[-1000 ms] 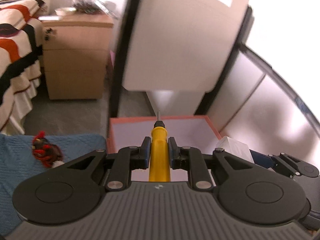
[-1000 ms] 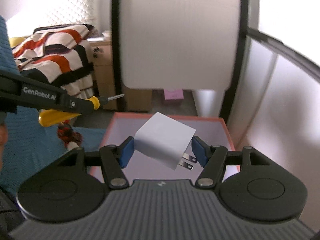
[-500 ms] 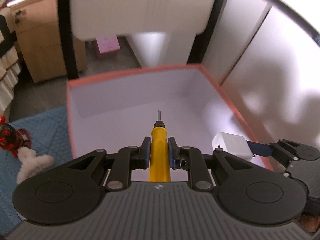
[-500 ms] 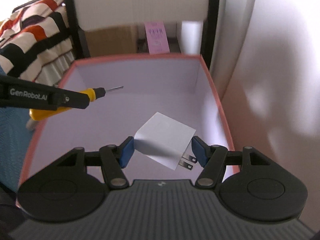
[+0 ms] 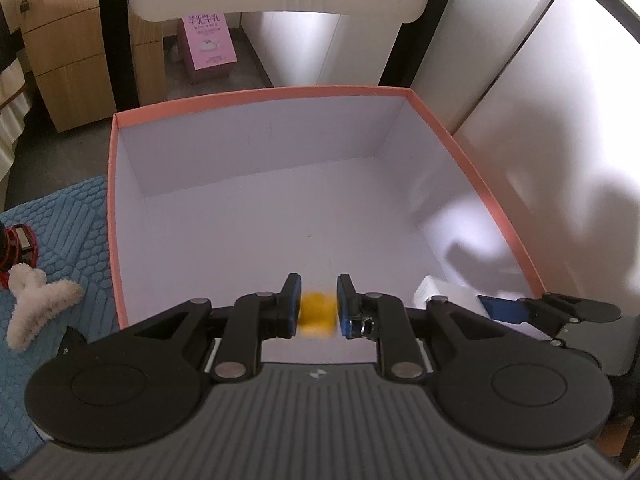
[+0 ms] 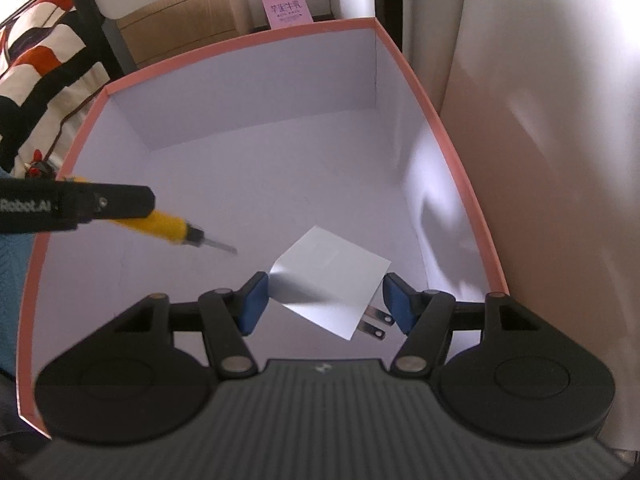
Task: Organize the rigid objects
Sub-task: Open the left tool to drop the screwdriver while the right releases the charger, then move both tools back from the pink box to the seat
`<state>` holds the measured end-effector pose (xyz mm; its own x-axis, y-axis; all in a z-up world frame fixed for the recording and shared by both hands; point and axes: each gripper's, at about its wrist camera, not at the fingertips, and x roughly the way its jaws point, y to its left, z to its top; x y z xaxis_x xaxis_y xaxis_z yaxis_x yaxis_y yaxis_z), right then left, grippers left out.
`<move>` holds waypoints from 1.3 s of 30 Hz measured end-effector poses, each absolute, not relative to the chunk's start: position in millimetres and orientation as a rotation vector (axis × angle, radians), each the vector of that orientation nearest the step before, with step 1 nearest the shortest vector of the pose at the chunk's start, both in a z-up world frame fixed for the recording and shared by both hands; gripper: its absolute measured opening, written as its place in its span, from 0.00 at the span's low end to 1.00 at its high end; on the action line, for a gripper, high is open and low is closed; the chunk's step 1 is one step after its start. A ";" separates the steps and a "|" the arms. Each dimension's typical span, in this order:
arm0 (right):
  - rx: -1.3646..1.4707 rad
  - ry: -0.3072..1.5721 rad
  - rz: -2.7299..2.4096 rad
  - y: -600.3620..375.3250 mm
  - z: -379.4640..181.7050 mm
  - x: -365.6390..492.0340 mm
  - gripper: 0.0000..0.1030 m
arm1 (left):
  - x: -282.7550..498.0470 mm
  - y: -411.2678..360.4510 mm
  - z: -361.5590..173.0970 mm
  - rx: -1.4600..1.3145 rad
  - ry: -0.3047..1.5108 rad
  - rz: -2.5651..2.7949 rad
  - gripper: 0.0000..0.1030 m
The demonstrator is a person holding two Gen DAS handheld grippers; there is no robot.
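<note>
Box [image 6: 256,168]: pink rim, white inside, floor bare.
Left tongs [image 5: 318,306]: jaws slightly apart around the blurred yellow screwdriver [image 6: 164,228], over the box.
Right tongs [image 6: 324,300]: clamped on the white charger [image 6: 328,280], above the box floor.

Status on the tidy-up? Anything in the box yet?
Nothing lies in the box yet; its visible floor is bare. In hand: the left gripper has a blurred yellow screwdriver between its pads, slanting tip-down over the box, possibly slipping. The right gripper is shut on a white plug adapter above the floor. Left: release both, then the fluffy hair clip and red item on the blue mat.
</note>
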<state>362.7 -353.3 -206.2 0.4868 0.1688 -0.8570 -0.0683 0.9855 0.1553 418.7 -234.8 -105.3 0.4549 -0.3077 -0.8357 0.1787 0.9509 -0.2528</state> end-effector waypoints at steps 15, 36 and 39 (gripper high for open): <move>0.137 0.824 0.144 -357.9 -134.6 331.0 0.73 | 353.3 -204.9 -37.6 -0.105 0.824 -0.286 0.27; 0.114 0.603 0.263 -289.5 -79.4 231.0 0.73 | 220.3 -116.4 20.7 -0.230 0.635 -0.235 0.27; 0.116 0.592 0.275 -279.1 -76.8 220.0 0.73 | 206.3 -100.4 24.6 -0.260 0.621 -0.226 0.27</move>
<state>220.0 -279.1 -76.8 0.7944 0.2887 -0.5344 -0.2222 0.9570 0.1866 206.3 -100.4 24.6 0.7906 -0.2849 -0.5420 0.1302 0.9432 -0.3058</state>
